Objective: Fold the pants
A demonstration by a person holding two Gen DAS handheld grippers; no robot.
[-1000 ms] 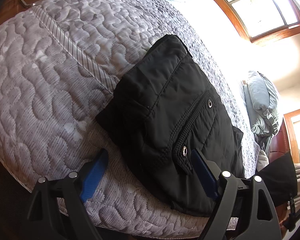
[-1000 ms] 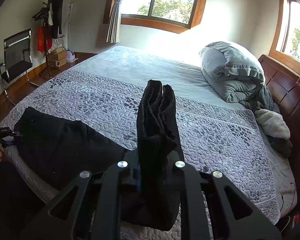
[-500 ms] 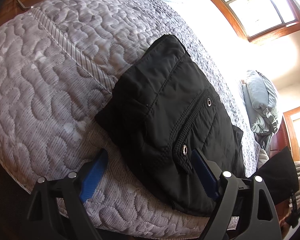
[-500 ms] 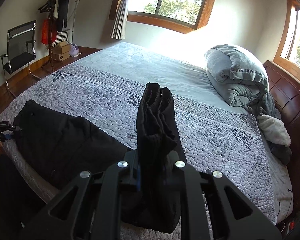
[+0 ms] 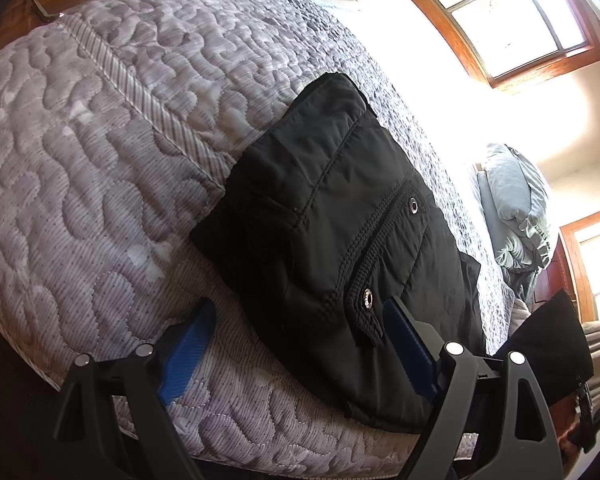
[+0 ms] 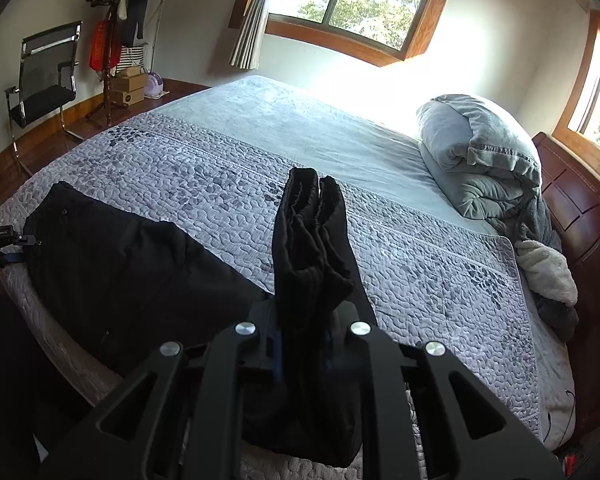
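1. Pants (image 6: 132, 264), black, lie flat along the near edge of the bed (image 6: 420, 264), over its quilted cover; their long axis runs from the waist end at the left hand toward the right hand.
2. Right gripper (image 6: 304, 340): jaws clenched on the bunched leg ends of the pants, which stand up between the fingers as a narrow upright fold, raised off the cover.
3. Left gripper (image 5: 296, 344): jaws spread wide, gripping nothing. One blue pad (image 5: 188, 344) rests over bare quilt; the other lies at the waist edge near a snap (image 5: 367, 299). Whether that pad touches the cloth cannot be told.
4. Governing relation: the waist end lies just ahead of the left fingers and slightly toward their right, so only one finger is level with the cloth.
5. Judgement: the fold probably calls for carrying the held leg ends along the long axis toward the waist, where the left hand is nearer and placed to pin or pinch.
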